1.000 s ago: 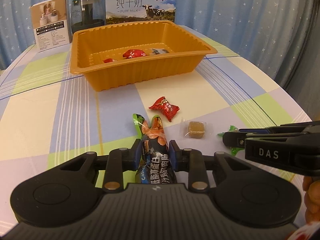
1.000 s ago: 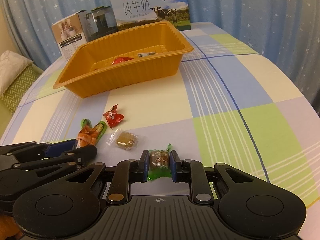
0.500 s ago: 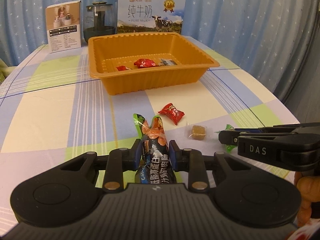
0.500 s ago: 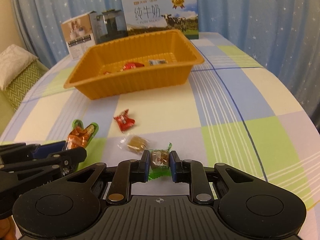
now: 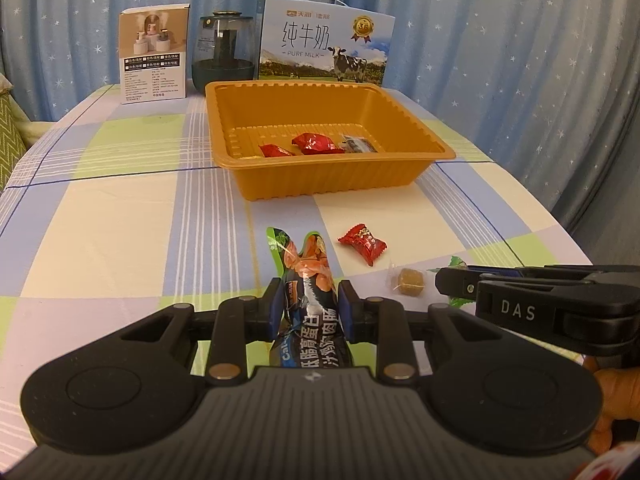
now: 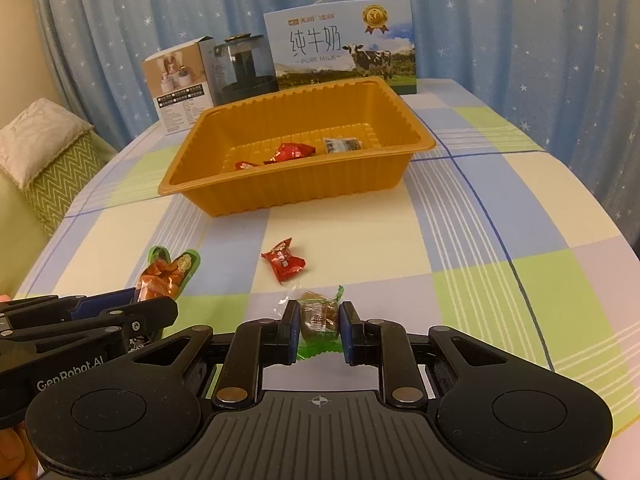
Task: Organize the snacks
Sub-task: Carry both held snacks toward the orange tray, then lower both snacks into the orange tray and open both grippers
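Orange tray (image 5: 240,168) sits ahead of both grippers, toward the far end of the counter (image 5: 120,216), with 3 wrapped snacks already on its floor. Your left gripper (image 5: 310,306) has its jaws closed on the long chicken snack pack (image 5: 308,280); the pack's long axis runs forward along the fingers, its tip pointing at the tray's near wall. Your right gripper (image 6: 319,326) has its jaws fully pinched on the green-wrapped candy (image 6: 320,318), held crosswise between the pads. Both loads appear clear of the counter. The tray lies straight ahead of the left gripper and ahead-left of the right, so the left looks nearer. Likely next: carry both over the near rim. Red candy (image 5: 363,242) and brown cube candy (image 5: 407,282) remain on the counter between gripper and tray.
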Tool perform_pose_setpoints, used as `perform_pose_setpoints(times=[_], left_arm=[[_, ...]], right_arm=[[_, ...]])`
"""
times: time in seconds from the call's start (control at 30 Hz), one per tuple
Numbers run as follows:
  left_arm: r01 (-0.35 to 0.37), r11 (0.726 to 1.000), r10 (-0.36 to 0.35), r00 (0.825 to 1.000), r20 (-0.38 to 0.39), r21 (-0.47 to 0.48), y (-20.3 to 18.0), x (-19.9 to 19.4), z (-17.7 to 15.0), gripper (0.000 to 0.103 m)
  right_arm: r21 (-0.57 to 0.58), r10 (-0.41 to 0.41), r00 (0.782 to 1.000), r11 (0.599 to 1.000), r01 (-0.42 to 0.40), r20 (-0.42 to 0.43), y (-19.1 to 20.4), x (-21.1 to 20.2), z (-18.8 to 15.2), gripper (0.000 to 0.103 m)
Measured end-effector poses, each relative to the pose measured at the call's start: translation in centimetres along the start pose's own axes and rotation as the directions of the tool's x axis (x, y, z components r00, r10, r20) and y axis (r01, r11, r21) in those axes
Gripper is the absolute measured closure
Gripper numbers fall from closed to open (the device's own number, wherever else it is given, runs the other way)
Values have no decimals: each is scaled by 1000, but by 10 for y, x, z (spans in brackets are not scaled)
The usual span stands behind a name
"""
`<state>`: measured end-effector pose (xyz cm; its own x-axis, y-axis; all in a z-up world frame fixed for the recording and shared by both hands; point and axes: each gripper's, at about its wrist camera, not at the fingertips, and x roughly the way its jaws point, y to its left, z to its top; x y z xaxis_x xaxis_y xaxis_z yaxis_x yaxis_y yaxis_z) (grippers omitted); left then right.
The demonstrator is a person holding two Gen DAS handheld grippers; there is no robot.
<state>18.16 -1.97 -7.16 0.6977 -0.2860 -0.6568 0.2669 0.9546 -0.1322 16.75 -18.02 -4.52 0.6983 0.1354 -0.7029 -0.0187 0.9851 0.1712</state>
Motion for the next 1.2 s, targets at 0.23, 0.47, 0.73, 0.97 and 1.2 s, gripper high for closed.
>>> perform_pose_setpoints(times=[0.23,0.47,0.73,0.97,1.2], left_arm=[[4,1000,-4,1000,21,-10,3,-4,5,77],[11,1000,-11,998,55,-4,3,-1,23,77],[14,1000,-15,994,112,7,8,12,62,77],[15,1000,-15,989,146,3,20,34,96,77],[21,999,-17,989,147,-24,38,60,116,77]], right_arm=[[8,-4,999,1000,4,45,-3,-6,11,82],[47,-23,991,999,17,133,-10,-12,40,82],[91,-17,980,996,-1,197,-15,-1,77,82],[70,5,968,997,-24,250,-6,20,108,82],[90,-1,970,996,-21,244,-5,51,130,82]])
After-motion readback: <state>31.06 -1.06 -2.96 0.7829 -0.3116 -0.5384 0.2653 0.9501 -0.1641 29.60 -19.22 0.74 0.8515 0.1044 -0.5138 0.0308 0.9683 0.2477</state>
